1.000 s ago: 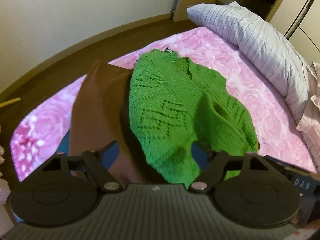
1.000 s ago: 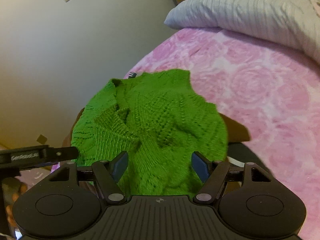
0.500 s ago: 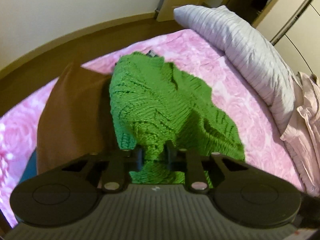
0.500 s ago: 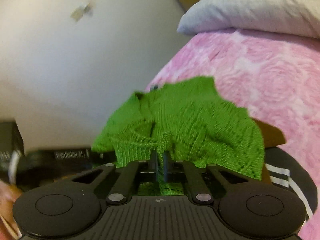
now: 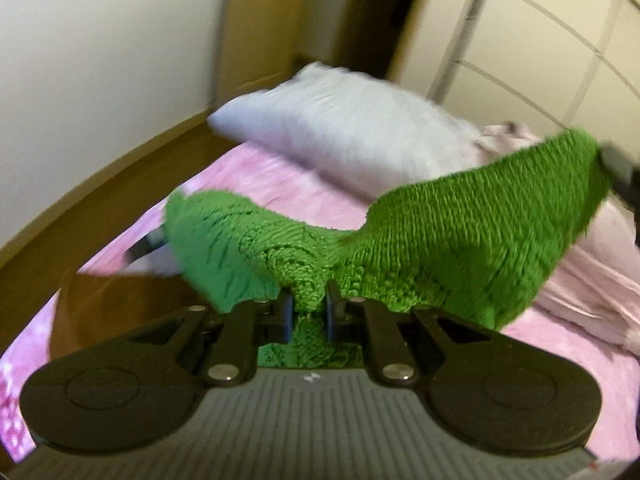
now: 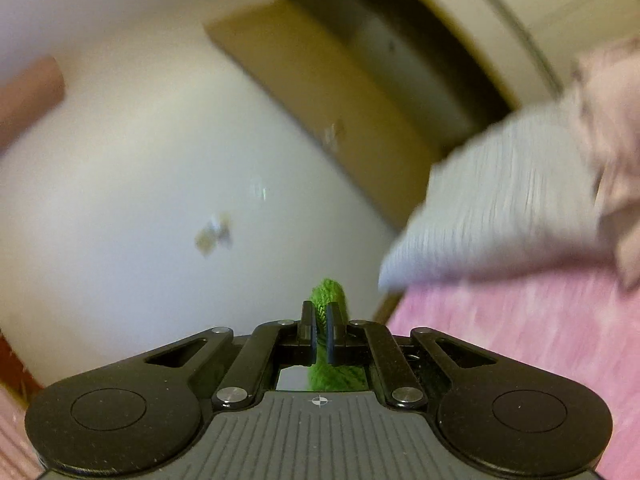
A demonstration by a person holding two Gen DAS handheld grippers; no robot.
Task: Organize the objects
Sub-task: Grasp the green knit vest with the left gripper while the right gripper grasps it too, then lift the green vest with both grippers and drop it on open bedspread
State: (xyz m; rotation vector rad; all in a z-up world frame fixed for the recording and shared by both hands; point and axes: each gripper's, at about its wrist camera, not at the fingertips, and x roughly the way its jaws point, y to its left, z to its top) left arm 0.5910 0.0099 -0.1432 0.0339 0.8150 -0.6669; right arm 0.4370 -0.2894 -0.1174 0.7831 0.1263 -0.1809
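I hold a green knitted sweater (image 5: 460, 240) above the pink bed (image 5: 280, 192), pinched at two points so it hangs spread between them, probably ready for folding. My left gripper (image 5: 307, 312) has its jaws nearly closed on a bunched fold of the knit. My right gripper (image 6: 319, 332) is clamped tight on a thin edge of the same sweater. A brown garment (image 5: 120, 304) lies beneath on the bed. A grey pillow (image 5: 352, 136) sits beyond, near a crumpled pale pink cloth (image 5: 592, 280); nothing blocks the lift.

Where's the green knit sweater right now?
The green knit sweater hangs above the pink bed, pinched in the left claw and the right claw, before the grey pillow.
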